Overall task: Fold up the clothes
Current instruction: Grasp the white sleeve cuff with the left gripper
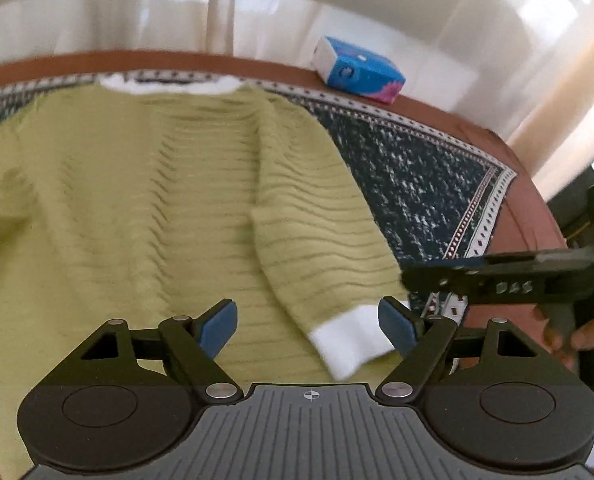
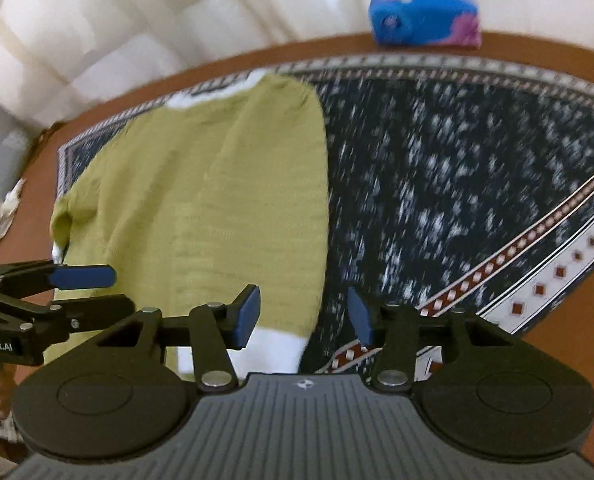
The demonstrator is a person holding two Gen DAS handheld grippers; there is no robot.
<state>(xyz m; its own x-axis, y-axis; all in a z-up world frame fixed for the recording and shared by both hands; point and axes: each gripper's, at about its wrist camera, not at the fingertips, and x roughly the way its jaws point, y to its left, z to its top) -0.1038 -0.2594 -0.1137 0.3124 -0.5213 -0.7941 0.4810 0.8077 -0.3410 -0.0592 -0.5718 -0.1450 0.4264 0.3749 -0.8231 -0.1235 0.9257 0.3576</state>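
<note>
A: Green knit sweater (image 1: 145, 200) lies flat on the patterned cloth (image 1: 417, 184) over the bench (image 1: 529, 220), collar at the far edge, right sleeve (image 1: 317, 248) folded in across the body w/ the white cuff (image 1: 349, 344) nearest us.

B: How's it gonna handle?

A: Soft, floppy, ribbed knit. Prob light but bulky, no stiffness at all, so it'll sag & drag if pinched at one spot. Not slippery, not fragile. I'd say take it at the edges: shoulder seam & hem, or the cuff, two-handed.

B: Left gripper (image 1: 309, 326)?

A: Jaws wide apart, nothing between the pads. Hangs over the sweater's lower part, cuff just inside the right-hand pad; can't tell if they touch.

B: And the right gripper (image 2: 303, 316)?

A: Jaws roughly half apart, empty too. Sits above the sweater's right edge & white hem band (image 2: 273, 344), one pad over knit, the other over cloth. Pic's blurred, both hands look on the move.

B: Anything else up there?

A: Blue tissue pack (image 2: 425, 16) at the far edge, well apart from the sweater. Crumpled tissue (image 2: 5, 212) off left.
</note>
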